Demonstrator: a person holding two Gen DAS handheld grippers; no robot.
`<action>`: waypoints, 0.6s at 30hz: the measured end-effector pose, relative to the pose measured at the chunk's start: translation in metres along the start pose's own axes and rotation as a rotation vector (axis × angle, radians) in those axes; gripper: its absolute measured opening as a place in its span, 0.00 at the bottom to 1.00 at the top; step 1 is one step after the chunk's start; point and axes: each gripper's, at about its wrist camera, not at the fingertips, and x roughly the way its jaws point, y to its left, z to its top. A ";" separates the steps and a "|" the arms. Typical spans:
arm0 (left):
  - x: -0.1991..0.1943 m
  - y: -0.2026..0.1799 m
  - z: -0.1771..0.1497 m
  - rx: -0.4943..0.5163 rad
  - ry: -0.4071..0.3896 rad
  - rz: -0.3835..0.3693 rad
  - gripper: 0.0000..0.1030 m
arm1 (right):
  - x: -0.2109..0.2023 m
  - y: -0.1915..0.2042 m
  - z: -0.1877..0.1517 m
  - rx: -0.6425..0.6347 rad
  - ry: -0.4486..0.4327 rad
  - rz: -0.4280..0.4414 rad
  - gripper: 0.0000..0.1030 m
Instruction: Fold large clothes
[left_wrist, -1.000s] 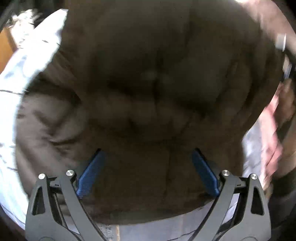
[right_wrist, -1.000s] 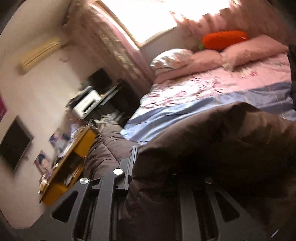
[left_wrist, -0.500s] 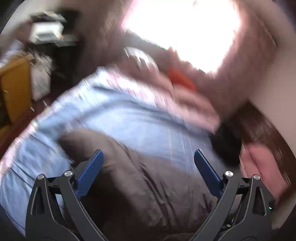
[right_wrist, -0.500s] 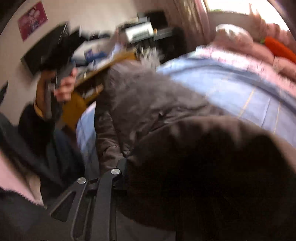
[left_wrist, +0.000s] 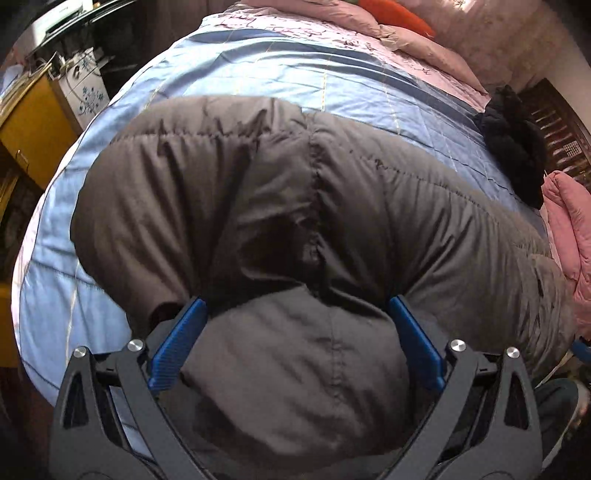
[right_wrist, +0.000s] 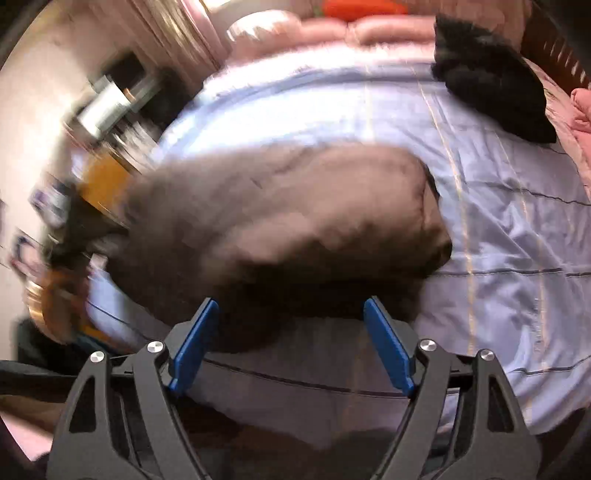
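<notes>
A large grey-brown puffer jacket (left_wrist: 295, 206) lies bunched on the blue quilted bed (left_wrist: 258, 74). My left gripper (left_wrist: 295, 306) is open, its blue pads on either side of a puffy fold near the jacket's front edge. In the right wrist view the jacket (right_wrist: 280, 214) is blurred and lies folded on the bed (right_wrist: 498, 229). My right gripper (right_wrist: 291, 306) is open and empty, just in front of the jacket's near edge.
A black garment (left_wrist: 517, 147) lies at the bed's right side, also in the right wrist view (right_wrist: 487, 85). Pink bedding (left_wrist: 569, 229) and pillows (left_wrist: 369, 22) with an orange cushion (left_wrist: 395, 13) are beyond. A yellow cabinet (left_wrist: 26, 125) stands left of the bed.
My right gripper has let go of the jacket and now stands open in front of it. Both views swung down onto the bed. The jacket now lies folded on the quilt.
</notes>
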 end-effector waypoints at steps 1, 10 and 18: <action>-0.004 0.002 -0.005 -0.002 -0.002 0.005 0.97 | 0.003 0.008 -0.001 -0.002 0.011 0.056 0.79; -0.017 -0.013 -0.064 0.006 -0.031 0.077 0.98 | 0.148 0.035 -0.018 0.006 0.381 -0.088 0.79; -0.005 -0.032 -0.074 0.013 -0.094 0.074 0.98 | 0.196 0.003 0.040 0.031 0.262 -0.315 0.78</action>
